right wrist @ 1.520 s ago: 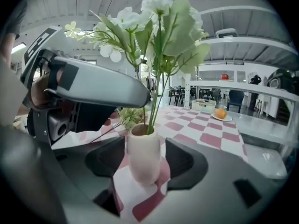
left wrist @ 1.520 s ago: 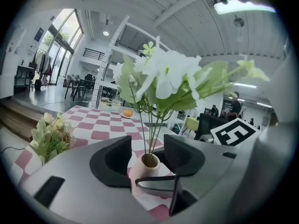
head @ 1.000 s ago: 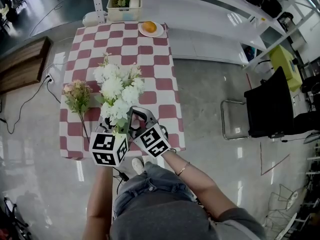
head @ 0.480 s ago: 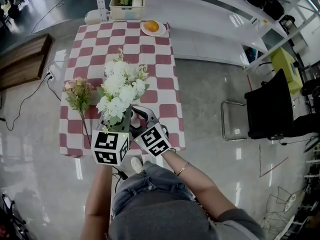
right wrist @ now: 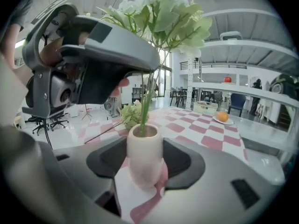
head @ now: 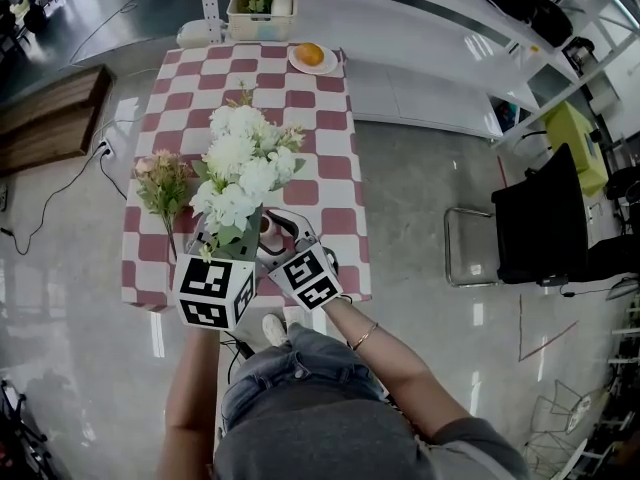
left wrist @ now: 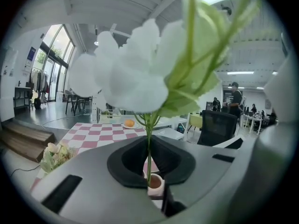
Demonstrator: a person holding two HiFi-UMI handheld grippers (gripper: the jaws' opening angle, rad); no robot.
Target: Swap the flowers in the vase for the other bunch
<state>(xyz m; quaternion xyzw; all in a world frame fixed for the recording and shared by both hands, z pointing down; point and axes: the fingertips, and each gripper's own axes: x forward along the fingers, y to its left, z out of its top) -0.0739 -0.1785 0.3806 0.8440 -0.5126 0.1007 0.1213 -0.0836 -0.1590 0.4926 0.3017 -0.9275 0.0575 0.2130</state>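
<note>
1. Left gripper [left wrist: 149,171]: the jaws have just been closing and now stand narrow, pinched on the stems [left wrist: 149,146] of the white bunch [head: 240,168], just above the vase mouth.
2. Right gripper [right wrist: 145,174]: jaws wide, pressed on both sides of the vase [right wrist: 145,146], which stands on the checked surface [head: 320,148] near its front edge.
3. Handling, as judged: the bunch is light, with thin, springy stems. Grip low on the stems, never on the blooms. The vase looks rigid and easily tipped.
4. Orientation: the bunch's long axis is near upright, blooms up, stem ends inside the vase.
5. The pink bunch [head: 160,183] lies flat on the surface left of the vase, stem toward the person.
</note>
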